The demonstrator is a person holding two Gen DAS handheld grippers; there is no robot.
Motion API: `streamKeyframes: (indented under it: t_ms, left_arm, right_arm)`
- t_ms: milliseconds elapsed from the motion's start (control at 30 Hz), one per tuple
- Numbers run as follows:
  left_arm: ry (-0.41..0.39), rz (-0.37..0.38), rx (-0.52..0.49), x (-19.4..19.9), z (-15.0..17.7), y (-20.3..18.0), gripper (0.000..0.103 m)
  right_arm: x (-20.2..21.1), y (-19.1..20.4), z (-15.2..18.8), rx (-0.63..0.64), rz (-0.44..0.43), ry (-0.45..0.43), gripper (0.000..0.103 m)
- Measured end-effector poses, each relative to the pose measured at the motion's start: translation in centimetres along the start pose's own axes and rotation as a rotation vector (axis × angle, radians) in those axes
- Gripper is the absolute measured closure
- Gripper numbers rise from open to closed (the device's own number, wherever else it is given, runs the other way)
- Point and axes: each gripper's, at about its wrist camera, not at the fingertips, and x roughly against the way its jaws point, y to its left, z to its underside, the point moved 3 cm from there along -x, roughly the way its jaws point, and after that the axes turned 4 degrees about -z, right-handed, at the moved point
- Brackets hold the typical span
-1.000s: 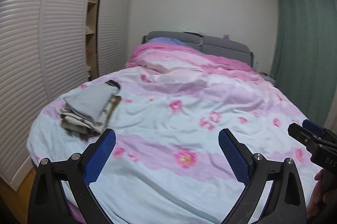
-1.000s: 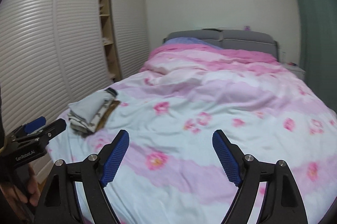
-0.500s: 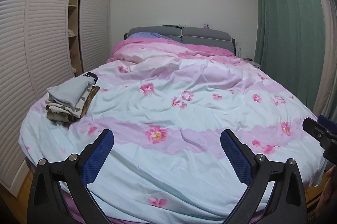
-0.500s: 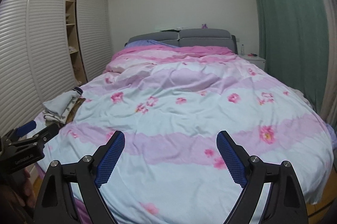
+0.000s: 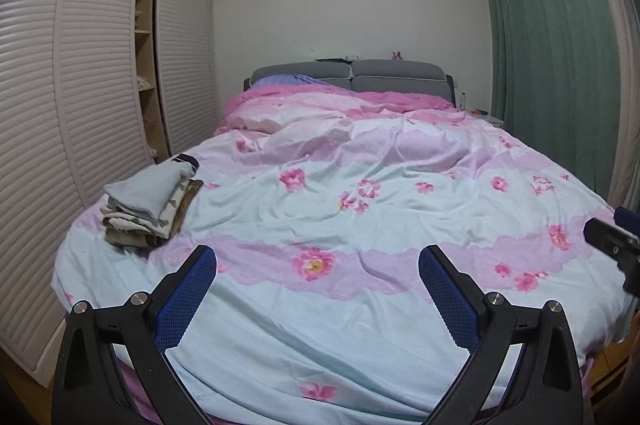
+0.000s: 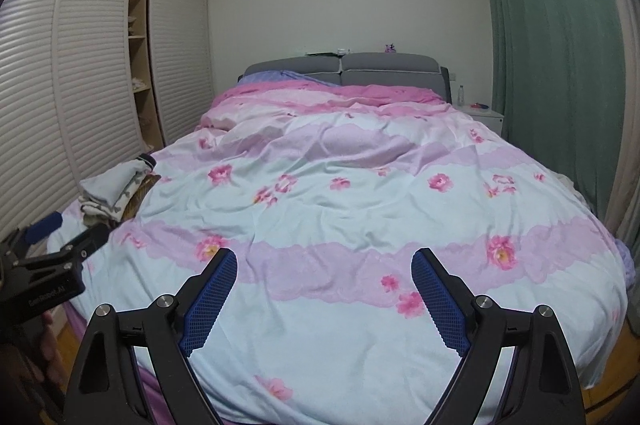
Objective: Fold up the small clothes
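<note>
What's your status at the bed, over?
Left gripper open, empty. Right gripper open, empty. Stack of folded clothes on the floral duvet, near its left edge, untouched. Nothing in the way.

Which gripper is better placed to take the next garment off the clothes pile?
Left, probably. The clothes pile lies on the duvet near the bed's left edge, just ahead and left of the left gripper. The right gripper faces mid-bed, farther off. Both are open and empty.
</note>
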Motion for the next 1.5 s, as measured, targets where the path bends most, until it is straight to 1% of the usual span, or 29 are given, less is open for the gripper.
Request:
streamKeyframes:
  t_ms: [100,333,733,933,1500]
  left_arm:
    - [0.014,0.007,0.001,-0.20,0.08,0.16,0.000]
    - [0.026,0.020,-0.012,-0.42,0.20,-0.18,0.000]
    - [0.038,0.015,-0.011,-0.55,0.26,-0.29,0.000]
    - [0.039,0.017,-0.013,-0.62,0.19,-0.25,0.000]
    - [0.043,0.022,-0.013,-0.68,0.30,-0.42,0.000]
  right_arm:
    - [0.04,-0.61,-0.32,-0.018,0.004,-0.008,0.013]
    - [0.57,-0.98,-0.63,0.002,0.021,-0.014,0.013]
    - [-0.23,-1.13,-0.07,-0.015,0.000,0.019,0.013]
    - [-0.12,-1.20,0.02,-0.032,-0.002,0.012,0.013]
    - [-0.14,-0.89,0.13,-0.028,-0.010,0.014,0.013]
